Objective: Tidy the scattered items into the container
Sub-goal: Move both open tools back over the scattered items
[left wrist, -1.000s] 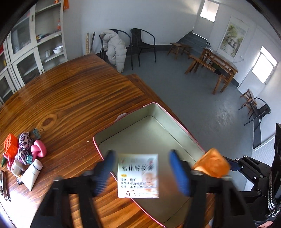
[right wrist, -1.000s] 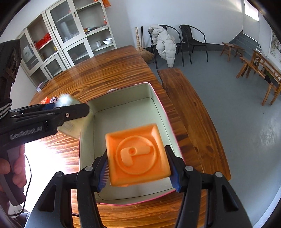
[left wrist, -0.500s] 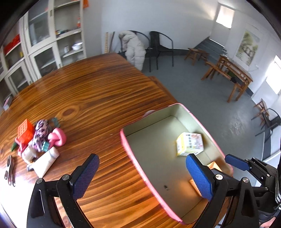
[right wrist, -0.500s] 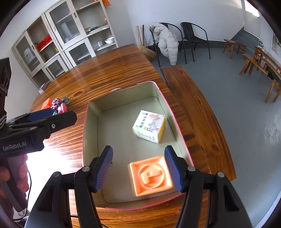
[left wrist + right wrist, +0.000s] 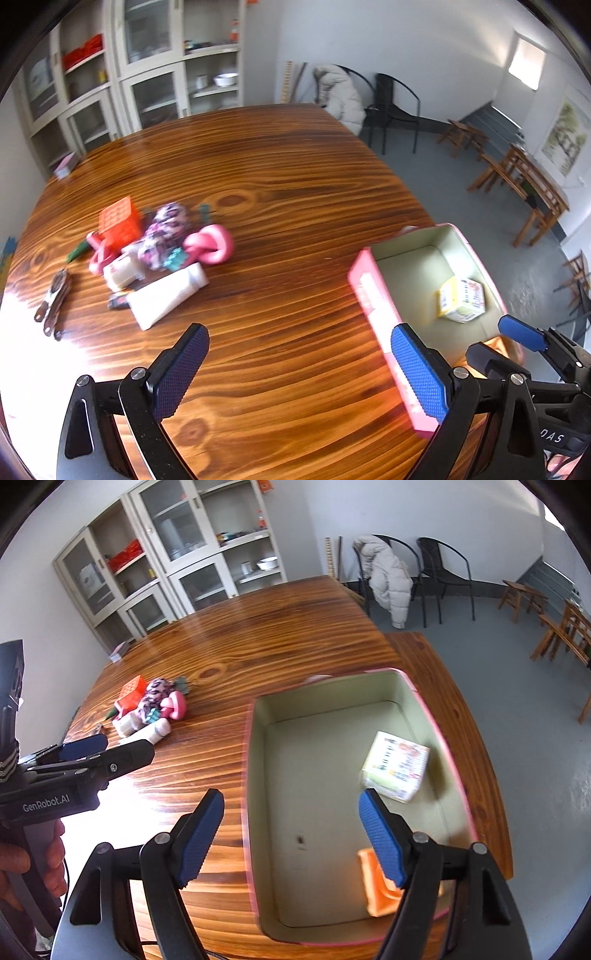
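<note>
The wooden table point(image 5: 295, 229) fills both views, its near edge cut off. The pink-rimmed container point(image 5: 255, 760) sits at its right side, holding a printed carton point(image 5: 395, 771) at the far right and an orange block point(image 5: 376, 882) near, partly hidden by a finger. The scattered items point(image 5: 155, 251) lie piled far left, blurred. The left gripper point(image 5: 295, 373) hangs wide open and empty over bare wood. The right gripper point(image 5: 291, 838), jaws just widening, straddles the container's left wall, gripping nothing.
</note>
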The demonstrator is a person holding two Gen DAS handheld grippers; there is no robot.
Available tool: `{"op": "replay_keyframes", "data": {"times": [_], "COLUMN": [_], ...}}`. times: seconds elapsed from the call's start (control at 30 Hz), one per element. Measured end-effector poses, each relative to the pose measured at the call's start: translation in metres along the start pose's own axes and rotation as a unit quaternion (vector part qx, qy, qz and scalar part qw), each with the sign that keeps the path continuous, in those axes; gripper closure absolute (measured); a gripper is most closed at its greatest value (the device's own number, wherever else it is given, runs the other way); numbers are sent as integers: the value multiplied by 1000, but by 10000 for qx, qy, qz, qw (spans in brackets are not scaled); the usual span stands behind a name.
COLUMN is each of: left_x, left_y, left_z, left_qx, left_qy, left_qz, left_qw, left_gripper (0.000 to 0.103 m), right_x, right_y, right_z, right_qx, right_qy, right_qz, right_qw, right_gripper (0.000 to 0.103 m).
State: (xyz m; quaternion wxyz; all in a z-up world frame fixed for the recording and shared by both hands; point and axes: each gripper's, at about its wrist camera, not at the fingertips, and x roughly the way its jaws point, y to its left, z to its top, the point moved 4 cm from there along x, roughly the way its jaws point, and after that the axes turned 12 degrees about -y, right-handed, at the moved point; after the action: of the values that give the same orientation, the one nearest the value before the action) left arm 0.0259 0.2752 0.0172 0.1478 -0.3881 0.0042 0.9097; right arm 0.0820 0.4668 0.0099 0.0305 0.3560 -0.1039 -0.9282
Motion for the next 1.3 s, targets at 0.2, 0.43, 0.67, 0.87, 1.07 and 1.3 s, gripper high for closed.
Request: {"op": "replay_keyframes", "data": {"times": [0.2, 0.43, 0.67, 0.87, 1.07, 1.3], "left_x": [-10, -20, -26, -27, -21, -6], "left_y": [46, 96, 148, 189, 233, 294], "left_z": [-7, -15, -23, -26, -27, -24], "left_qx": [-302, -576, -854, -1013, -1085, -1202], "left_qy": [-7, -7, 47, 109, 198, 304], "left_qz": [277, 527, 723, 838, 937, 1099], "left_qw": [9992, 9970, 9937, 9913, 9895, 9862], "left_gripper": [3, 3, 3, 3, 3, 3], "right_x": [8, 20, 37, 54, 68, 88], "right_y": [41, 83, 120, 146, 168, 189], "right_z": [1, -2, -6, -9, -13, -20], "right_qx": [-247, -429, -529, -493, -488, -341], "right_qy": [31, 140, 266, 394, 514, 666], "right_qz": [243, 432, 530, 547, 463, 289], "right_qw": [9994, 9980, 9968, 9965, 9964, 9968], "right_gripper": [24, 24, 24, 24, 24, 24]}}
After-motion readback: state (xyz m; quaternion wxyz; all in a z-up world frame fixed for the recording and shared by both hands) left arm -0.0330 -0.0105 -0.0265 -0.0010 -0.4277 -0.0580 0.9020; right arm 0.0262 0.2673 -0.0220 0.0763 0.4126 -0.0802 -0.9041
